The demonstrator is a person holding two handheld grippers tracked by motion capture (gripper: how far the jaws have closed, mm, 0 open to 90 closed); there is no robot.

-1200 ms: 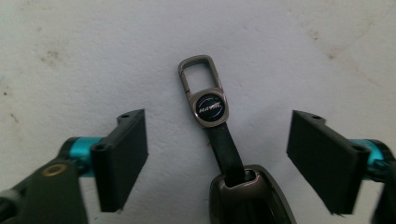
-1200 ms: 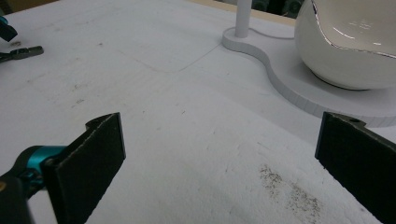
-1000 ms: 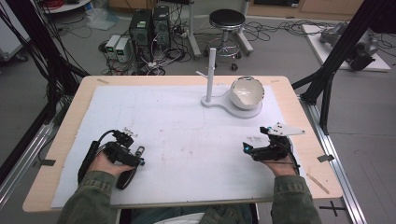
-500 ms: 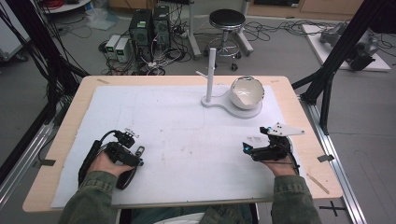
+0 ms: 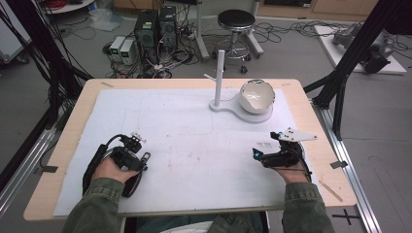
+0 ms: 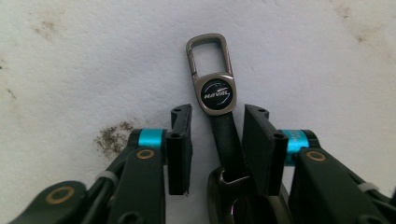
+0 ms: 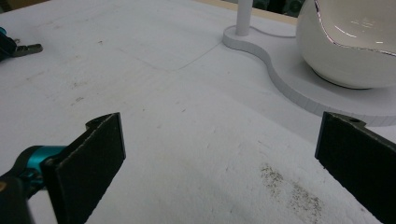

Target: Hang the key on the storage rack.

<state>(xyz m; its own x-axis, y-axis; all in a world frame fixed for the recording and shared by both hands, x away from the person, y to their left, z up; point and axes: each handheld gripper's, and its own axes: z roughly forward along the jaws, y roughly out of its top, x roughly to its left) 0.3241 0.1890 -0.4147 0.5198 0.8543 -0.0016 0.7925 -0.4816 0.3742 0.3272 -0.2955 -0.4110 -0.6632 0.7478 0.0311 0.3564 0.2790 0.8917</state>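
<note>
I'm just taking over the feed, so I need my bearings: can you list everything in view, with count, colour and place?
Key fob: one, grey metal clip with a black round badge and black strap, lying on the mat between the left gripper's jaws.
Stand: one, white post with a side peg on a white curved base, far centre of the mat.
Bowl: one, white, tilted, on the stand's base.
Mat: one, white, stained, covering the table.
Table: one, light wood.
Stool: one, black seat, on the floor beyond the table.
Computer towers: two, black, on the floor at far left.
Left gripper: black with teal, jaws just closing around the fob's strap, pads not plainly pressing.
Right gripper: black, jaws wide, nothing between.
</note>
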